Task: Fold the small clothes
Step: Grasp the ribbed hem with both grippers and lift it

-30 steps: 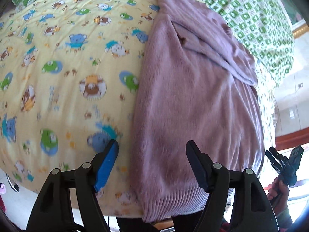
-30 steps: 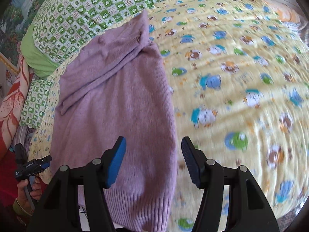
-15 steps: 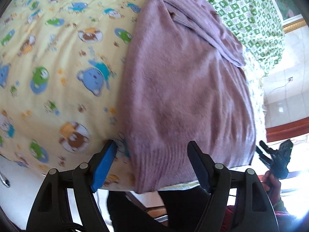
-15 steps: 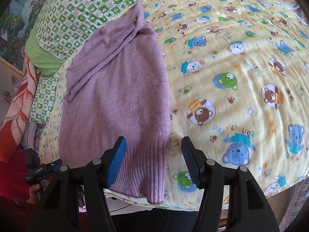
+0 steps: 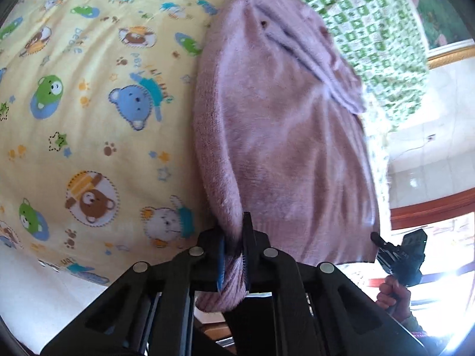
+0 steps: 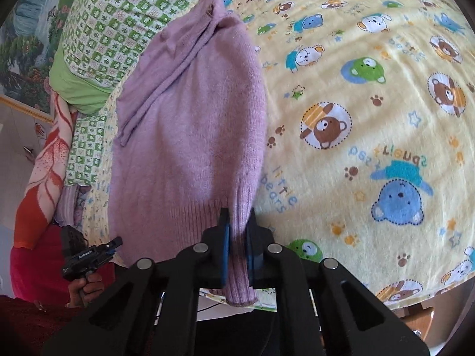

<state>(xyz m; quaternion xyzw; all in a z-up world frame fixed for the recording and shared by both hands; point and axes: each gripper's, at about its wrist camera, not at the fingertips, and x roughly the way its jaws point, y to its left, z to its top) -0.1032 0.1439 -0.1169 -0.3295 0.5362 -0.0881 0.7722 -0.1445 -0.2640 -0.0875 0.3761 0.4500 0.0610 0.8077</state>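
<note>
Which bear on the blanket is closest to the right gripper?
The green bear just beside the right gripper, next to the purple sweater hem. The blue and brown bears lie farther out.

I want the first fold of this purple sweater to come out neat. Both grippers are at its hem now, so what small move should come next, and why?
Probably lift both hem corners together and carry them up toward the collar. The left gripper and right gripper are each shut on the ribbed hem of the purple sweater, which lies flat on the bear-print blanket with its sleeves already folded in.
</note>
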